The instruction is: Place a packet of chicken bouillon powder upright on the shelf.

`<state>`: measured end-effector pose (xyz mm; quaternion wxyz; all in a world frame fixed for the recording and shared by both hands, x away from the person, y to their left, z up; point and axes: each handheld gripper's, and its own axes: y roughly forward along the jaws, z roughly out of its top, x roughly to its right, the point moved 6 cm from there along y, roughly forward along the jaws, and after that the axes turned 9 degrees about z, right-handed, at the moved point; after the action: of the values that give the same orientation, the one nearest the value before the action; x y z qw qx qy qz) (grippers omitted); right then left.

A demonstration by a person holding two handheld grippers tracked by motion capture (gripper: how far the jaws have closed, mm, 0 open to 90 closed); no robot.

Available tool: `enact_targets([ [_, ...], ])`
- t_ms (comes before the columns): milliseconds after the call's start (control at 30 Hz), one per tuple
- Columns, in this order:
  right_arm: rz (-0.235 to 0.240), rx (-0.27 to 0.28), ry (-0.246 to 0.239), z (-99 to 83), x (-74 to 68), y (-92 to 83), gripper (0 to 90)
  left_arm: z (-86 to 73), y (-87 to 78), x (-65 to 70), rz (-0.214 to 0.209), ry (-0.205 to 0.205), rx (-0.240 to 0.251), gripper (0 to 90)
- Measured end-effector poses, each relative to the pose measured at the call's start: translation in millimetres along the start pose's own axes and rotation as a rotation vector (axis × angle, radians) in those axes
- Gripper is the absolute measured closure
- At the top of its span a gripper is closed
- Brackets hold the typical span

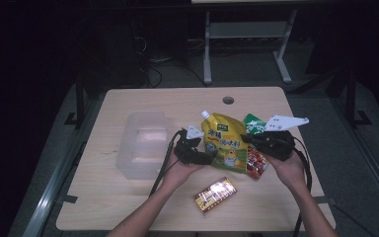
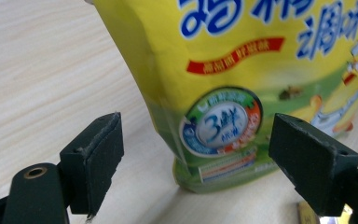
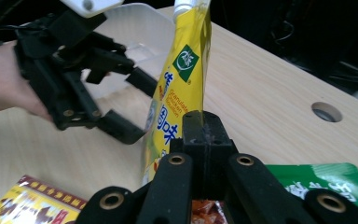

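Note:
A yellow stand-up pouch (image 1: 224, 143) with a white spout stands upright at the middle of the wooden table (image 1: 128, 207). My left gripper (image 1: 208, 157) reaches in from its left, open, and its two black pads (image 2: 98, 158) stand either side of the pouch's bottom corner (image 2: 223, 70) without touching it. My right gripper (image 1: 249, 139) is at the pouch's right edge. In the right gripper view its jaws (image 3: 201, 122) are pressed together on the pouch's side seam (image 3: 186, 70), and the left gripper (image 3: 137, 105) shows beyond it.
A clear plastic box (image 1: 143, 143) sits left of the pouch. A green packet (image 1: 253, 123) and a red snack packet (image 1: 256, 163) lie under the right gripper. A gold and red packet (image 1: 215, 193) lies near the front edge. A cable hole (image 1: 228, 100) is at the back.

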<state>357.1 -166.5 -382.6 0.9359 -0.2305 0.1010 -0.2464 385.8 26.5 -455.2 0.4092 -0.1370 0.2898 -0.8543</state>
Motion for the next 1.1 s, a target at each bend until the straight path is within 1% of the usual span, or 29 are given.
enact_targets([
  [33,0.007,-0.001,0.000,-0.8,-0.7,-0.9,89.7,1.0,0.2,0.0,-0.001,-0.005,0.007,17.3],
  [67,0.021,0.002,-0.010,-1.9,-1.0,-1.7,89.6,2.4,0.1,0.2,-0.011,0.000,0.011,17.4],
  [100,0.021,0.002,-0.010,-1.9,-1.0,-1.7,89.6,2.4,0.1,0.2,-0.011,0.000,0.011,17.5],
  [200,0.049,0.004,-0.006,-4.1,-2.9,-3.4,89.3,4.5,-0.5,2.6,-0.047,-0.003,0.018,18.3],
  [267,0.062,-0.001,-0.001,-5.7,-3.9,-4.3,89.0,5.7,-1.7,5.3,-0.075,0.013,0.027,22.2],
  [300,0.068,-0.003,0.003,-6.9,-4.0,-4.3,88.8,5.9,-2.2,7.0,-0.081,0.020,0.026,23.8],
  [333,0.075,-0.011,0.009,-8.3,-4.1,-4.1,88.4,5.8,-2.5,7.8,-0.076,0.027,0.023,24.5],
  [367,0.078,-0.023,0.015,-11.2,-4.0,-2.5,86.3,6.2,-2.9,8.8,-0.085,0.023,0.026,25.4],
  [400,0.078,-0.023,0.015,-11.2,-4.0,-2.5,86.3,6.2,-2.9,8.8,-0.085,0.023,0.026,27.9],
  [433,0.090,-0.034,0.023,-12.6,-3.9,-1.3,85.1,6.4,-3.2,9.1,-0.091,0.021,0.027,27.9],
  [467,0.099,-0.041,0.029,-13.8,-4.2,0.0,84.2,6.5,-3.2,9.6,-0.092,0.019,0.028,28.7],
  [567,0.103,-0.038,0.033,-14.3,-4.6,3.1,82.7,6.0,-3.4,10.2,-0.090,0.027,0.025,28.2],
  [600,0.098,-0.047,0.034,-15.2,-4.6,5.4,80.5,5.9,-3.6,10.5,-0.088,0.028,0.024,28.1],
  [633,0.102,-0.060,0.038,-17.6,-4.6,10.8,77.2,5.8,-4.0,10.7,-0.088,0.032,0.021,28.1],
  [667,0.102,-0.060,0.038,-17.6,-4.6,10.8,77.2,5.6,-4.2,10.7,-0.086,0.037,0.019,28.1],
  [733,0.087,-0.084,0.044,-21.6,-5.3,16.4,75.5,5.1,-4.8,10.7,-0.085,0.048,0.015,28.1],
  [767,0.089,-0.087,0.052,-23.3,-6.0,18.9,74.5,4.7,-5.2,10.6,-0.086,0.055,0.010,27.9],
  [833,0.085,-0.099,0.065,-26.4,-6.8,23.1,74.7,4.4,-5.4,10.4,-0.079,0.061,0.010,27.8],
  [867,0.088,-0.116,0.075,-28.2,-6.6,26.3,77.1,4.2,-5.6,10.4,-0.078,0.060,0.008,27.9],
  [900,0.084,-0.120,0.080,-28.1,-7.2,27.2,78.4,3.8,-6.0,10.4,-0.078,0.057,0.007,27.9],
  [1000,0.081,-0.124,0.085,-27.6,-6.6,28.4,80.5,3.6,-6.3,10.9,-0.074,0.050,0.008,27.1],
  [1067,0.088,-0.123,0.093,-27.0,-6.2,29.1,82.9,3.3,-7.2,10.4,-0.072,0.057,0.003,27.0],
  [1100,0.092,-0.124,0.100,-26.9,-6.2,29.0,85.6,3.2,-7.4,10.3,-0.072,0.058,0.003,26.9],
])
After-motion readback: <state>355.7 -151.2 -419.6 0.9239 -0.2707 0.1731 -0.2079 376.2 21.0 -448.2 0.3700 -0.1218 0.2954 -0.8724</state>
